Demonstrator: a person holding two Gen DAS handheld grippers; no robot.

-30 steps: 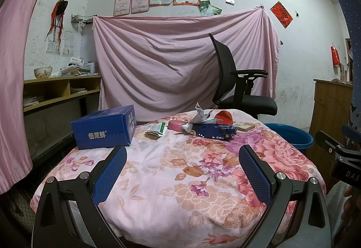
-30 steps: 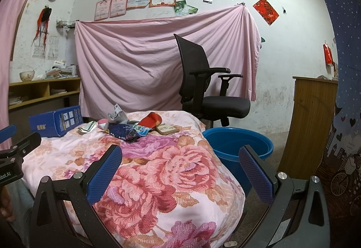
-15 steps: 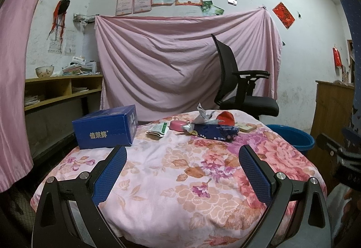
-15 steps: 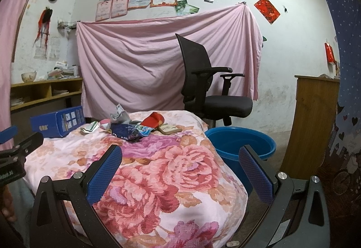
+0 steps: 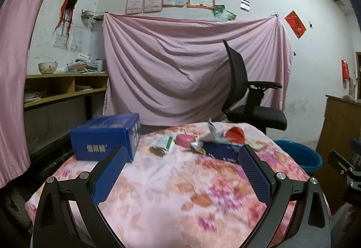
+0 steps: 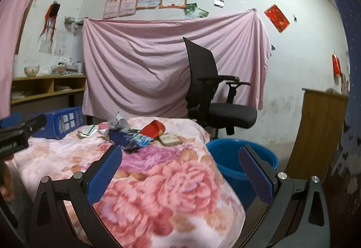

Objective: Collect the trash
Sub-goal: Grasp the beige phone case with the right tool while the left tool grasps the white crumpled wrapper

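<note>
Trash is gathered in a small cluster toward the far edge of the desk covered by a pink floral cloth [image 5: 171, 191]. At the left of the desk a dark blue cardboard box with white lettering [image 5: 102, 139] is seen standing upright. Just to its right a crumpled white and green packet [image 5: 163, 143] is laid flat, and a flat pink round piece [image 5: 184, 140] is found beside it. Next comes a crumpled silver wrapper [image 5: 213, 131], set upon a dark blue snack bag [image 5: 222, 150], with a red cup-like piece [image 5: 235, 134] tipped on its side behind. A tan flat card [image 6: 170, 139] is placed at the right end of the cluster. Off the desk's right side a round blue plastic basin [image 6: 237, 157] is seen on the floor, in front of a black mesh office chair [image 6: 214, 94].

The left gripper [image 5: 180, 163] is held above the near part of the cloth, its blue-padded fingers [image 5: 109, 174] spread wide with nothing between them. The right gripper [image 6: 180, 163] is held over the desk's right edge, fingers [image 6: 255, 174] likewise parted and empty.
</note>
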